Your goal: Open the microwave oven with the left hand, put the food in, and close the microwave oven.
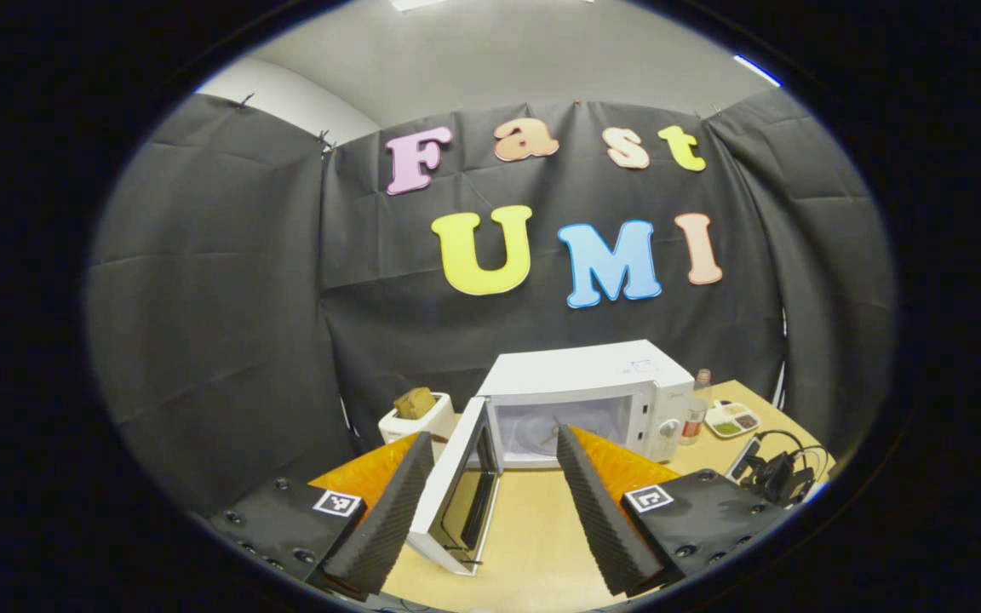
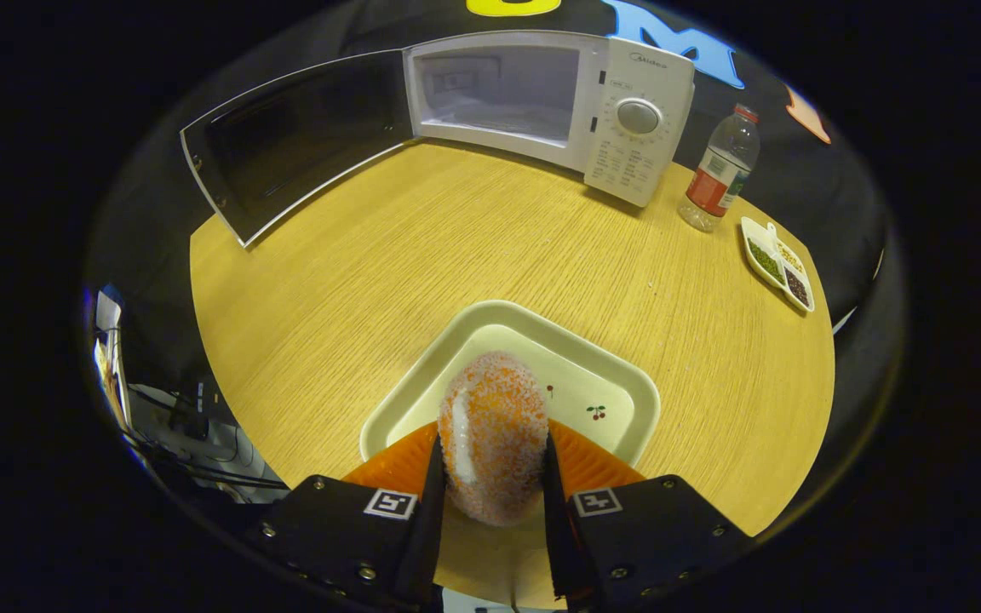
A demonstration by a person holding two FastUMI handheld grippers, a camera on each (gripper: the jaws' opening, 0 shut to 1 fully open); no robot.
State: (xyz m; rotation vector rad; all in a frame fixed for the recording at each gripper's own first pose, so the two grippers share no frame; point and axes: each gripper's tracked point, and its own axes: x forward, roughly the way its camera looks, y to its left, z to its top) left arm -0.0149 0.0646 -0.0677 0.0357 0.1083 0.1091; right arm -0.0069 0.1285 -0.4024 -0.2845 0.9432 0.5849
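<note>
One piece of food (image 2: 492, 434), a round orange ball with a grainy sugared crust and a pale stripe on one side, sits at the lower centre of the right gripper view. The right tool (image 2: 490, 485) is clenched on it, and both fingers press against its sides. The food hangs just over the near edge of a pale tray (image 2: 627, 387) with a small cherry print; whether the food still touches the tray I cannot tell from this angle. The tray lies on the wooden tabletop (image 2: 456, 247) in the lower middle of the frame.

At the top of the same view stands the white microwave oven (image 2: 635, 119), well apart from the tray. Its door (image 2: 295, 145) is swung wide open toward the upper left, and the cavity looks bare and pale. To the right of the oven a clear bottle (image 2: 719, 170) with a red label stands upright, and near it, at the right edge, lies a divided dish (image 2: 778, 262) with small portions of grains.

In the left gripper view the left tool (image 1: 495, 502) is released, its fingers spread wide with nothing between them. Between the fingers, farther off, the microwave oven (image 1: 593, 383) shows with its door (image 1: 456, 494) open toward the camera. A small white toaster (image 1: 414, 417) stands to the left of the oven, and a black cable bundle (image 1: 776, 472) lies at the right edge of the tabletop (image 1: 533, 528).
</note>
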